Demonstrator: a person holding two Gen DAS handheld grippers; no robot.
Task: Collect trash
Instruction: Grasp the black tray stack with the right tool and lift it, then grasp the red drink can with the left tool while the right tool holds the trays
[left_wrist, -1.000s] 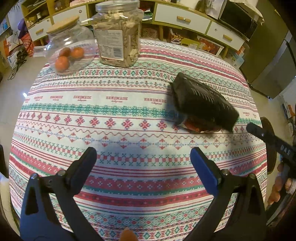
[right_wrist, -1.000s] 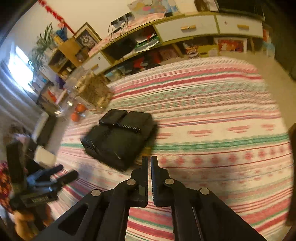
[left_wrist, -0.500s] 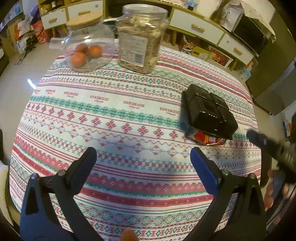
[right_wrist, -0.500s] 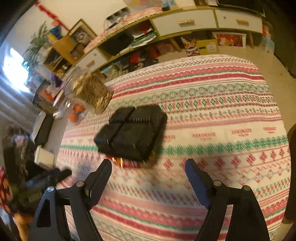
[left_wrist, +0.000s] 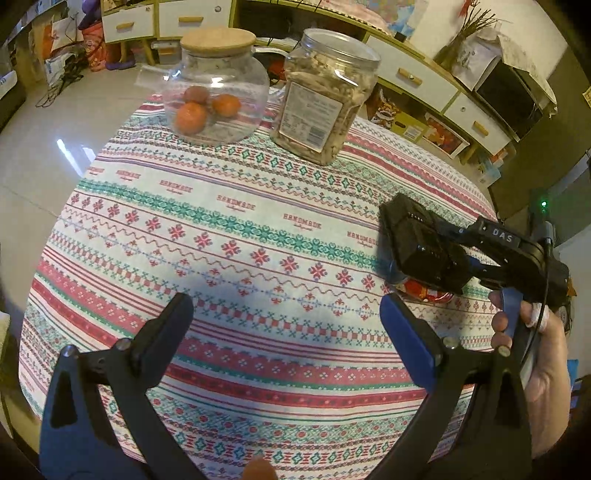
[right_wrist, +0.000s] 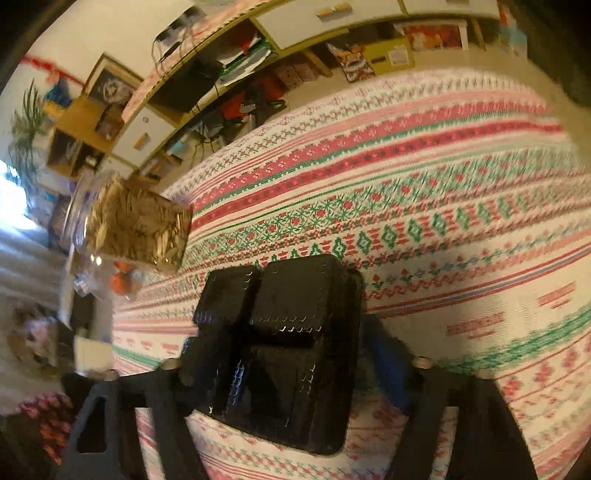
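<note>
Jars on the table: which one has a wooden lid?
The round glass jar holding orange fruits; the squarer plastic jar beside it has a clear lid.

Right wrist view motion-blurred. Black tray (right_wrist: 291, 354) hides right gripper (right_wrist: 295, 373) fingertips; pad contact unclear. Red wrapper (left_wrist: 424, 293) mostly hidden under tray in left view. Left gripper (left_wrist: 288, 332) bases cut off at bottom edge.

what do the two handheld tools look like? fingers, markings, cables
Left tool: black angular finger frames with triangular cutouts and silver rivets, one pad blue. Right tool: same black frame and rivets, blue on one finger. From the left wrist view, its black body reads "DAS" in white, with a blue trigger, black cable and green LED. No sleeves visible.
</note>
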